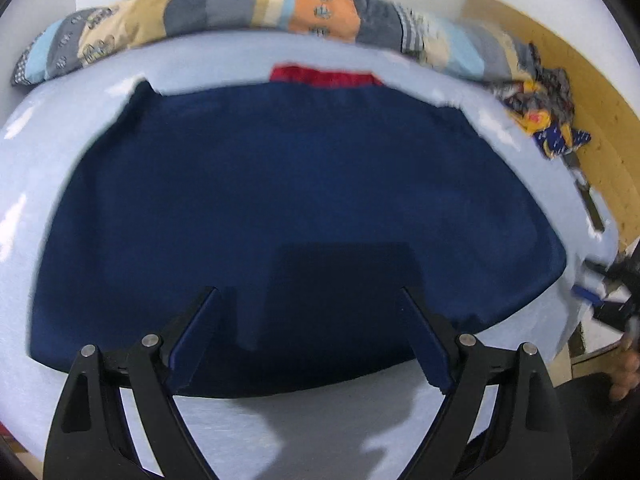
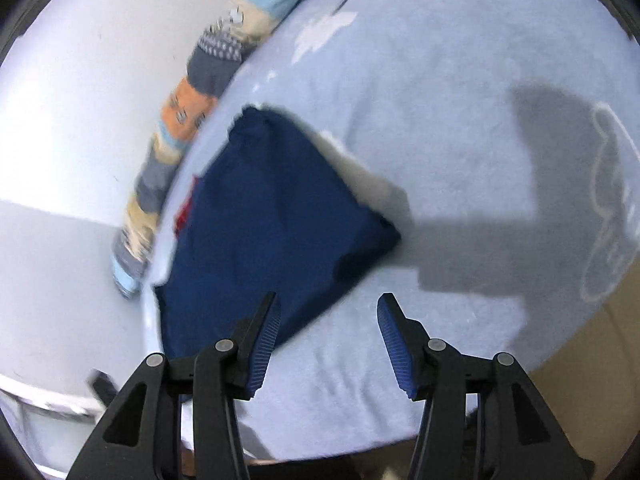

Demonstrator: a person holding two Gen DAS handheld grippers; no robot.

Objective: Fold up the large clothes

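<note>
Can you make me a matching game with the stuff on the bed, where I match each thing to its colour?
Things:
1. folded garment
2. bed sheet
3. long pillow
4. strip peeking out at the garment's far edge

Colours:
A. red
B. light blue
C. dark navy blue
D. patchwork of grey, beige, orange and pale blue

Pairs: 1-C, 2-B, 3-D, 4-A
</note>
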